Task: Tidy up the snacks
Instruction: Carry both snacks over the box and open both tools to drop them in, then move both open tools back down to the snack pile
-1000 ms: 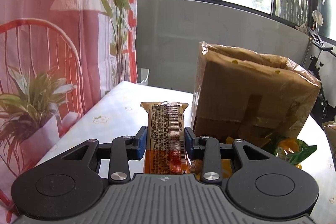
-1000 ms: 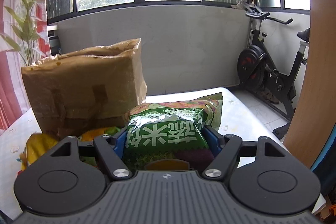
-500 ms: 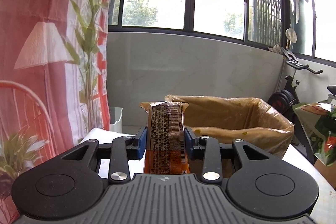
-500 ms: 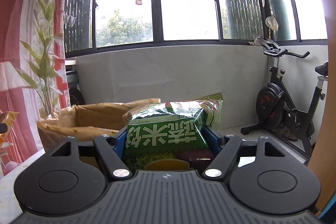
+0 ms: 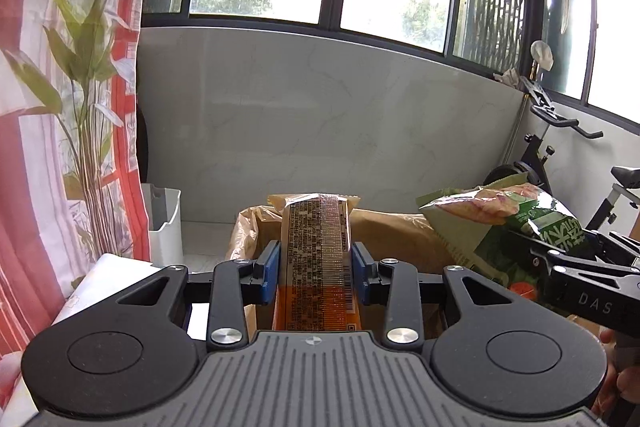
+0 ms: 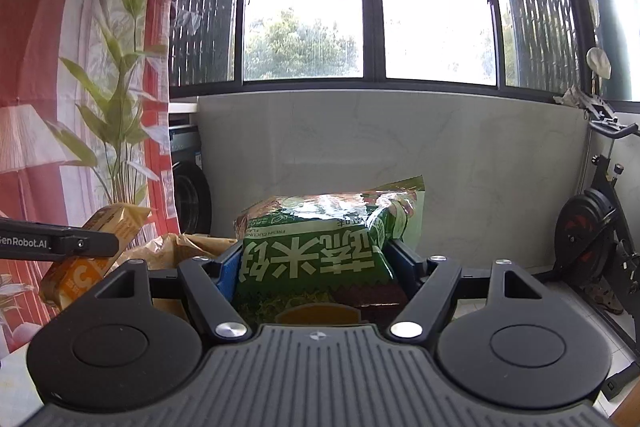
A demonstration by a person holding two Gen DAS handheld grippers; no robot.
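While both packets are lifted near the open brown paper bag (image 5: 384, 227), neither looks dropped in yet. Left tongs (image 5: 316, 273) clamp the narrow orange snack bar (image 5: 318, 267); right tongs (image 6: 316, 267) grip the green crisp bag (image 6: 320, 247). I judge release into the bag remains. Curtain (image 5: 60, 147) and exercise bike (image 6: 600, 247) stand clear; the two tongs crowd each other.

Open brown bag (image 5: 400, 231) mouth below, other tongs (image 5: 576, 267) crowding right, curtain (image 5: 60, 147) left
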